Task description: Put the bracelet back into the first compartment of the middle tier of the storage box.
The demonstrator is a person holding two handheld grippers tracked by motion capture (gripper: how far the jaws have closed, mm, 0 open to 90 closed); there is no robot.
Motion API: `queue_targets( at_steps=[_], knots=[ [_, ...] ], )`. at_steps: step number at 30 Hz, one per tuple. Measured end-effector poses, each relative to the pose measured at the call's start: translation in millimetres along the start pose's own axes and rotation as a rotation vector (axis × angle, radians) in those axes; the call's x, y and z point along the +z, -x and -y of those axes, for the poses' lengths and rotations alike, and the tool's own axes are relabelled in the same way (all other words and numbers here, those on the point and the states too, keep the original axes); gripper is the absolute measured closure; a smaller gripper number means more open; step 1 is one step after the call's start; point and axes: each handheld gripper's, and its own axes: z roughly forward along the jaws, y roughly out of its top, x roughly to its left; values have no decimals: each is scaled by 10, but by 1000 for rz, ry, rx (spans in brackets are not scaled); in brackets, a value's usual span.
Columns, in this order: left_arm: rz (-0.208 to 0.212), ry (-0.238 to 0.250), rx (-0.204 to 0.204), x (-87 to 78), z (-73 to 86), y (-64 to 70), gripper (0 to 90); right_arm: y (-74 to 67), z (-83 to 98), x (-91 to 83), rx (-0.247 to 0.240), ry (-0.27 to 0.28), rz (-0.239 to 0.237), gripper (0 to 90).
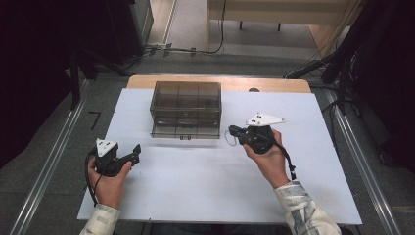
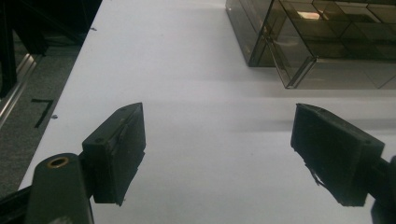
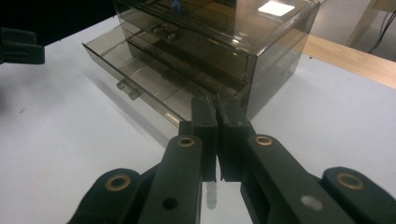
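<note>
A smoky see-through drawer box point(image 1: 186, 100) stands at the back middle of the white sheet, and I also see the box point(image 2: 327, 37) in the left gripper view. Its bottom drawer point(image 3: 140, 77) is pulled out, with a small handle at the front. My right gripper point(image 1: 231, 130) is just right of the box's front corner. Its jaws are pressed together, and a thin whitish beaded loop point(image 1: 228, 139) hangs from them. In the right gripper view the beads point(image 3: 211, 193) show below the shut right gripper point(image 3: 215, 99). My left gripper point(image 1: 136, 152) stands open and empty over bare sheet point(image 2: 218, 112), left of the box.
The white sheet point(image 1: 195, 186) covers a wooden table point(image 1: 274, 84). Metal rails point(image 1: 49, 161) run along the floor on both sides, and cables lie beyond the table's far edge. Dark equipment stands at the left and right.
</note>
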Motion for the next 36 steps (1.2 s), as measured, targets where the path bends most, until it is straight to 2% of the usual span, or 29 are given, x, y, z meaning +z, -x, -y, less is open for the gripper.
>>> queue_targets(
  at_steps=[17, 36],
  knots=[
    [8, 1, 1, -12, 1, -14, 188, -143, -256, 73, -33, 33, -24, 850],
    [9, 1, -6, 1, 2, -12, 187, -321, -387, 273, -54, 38, -62, 850]
  ],
)
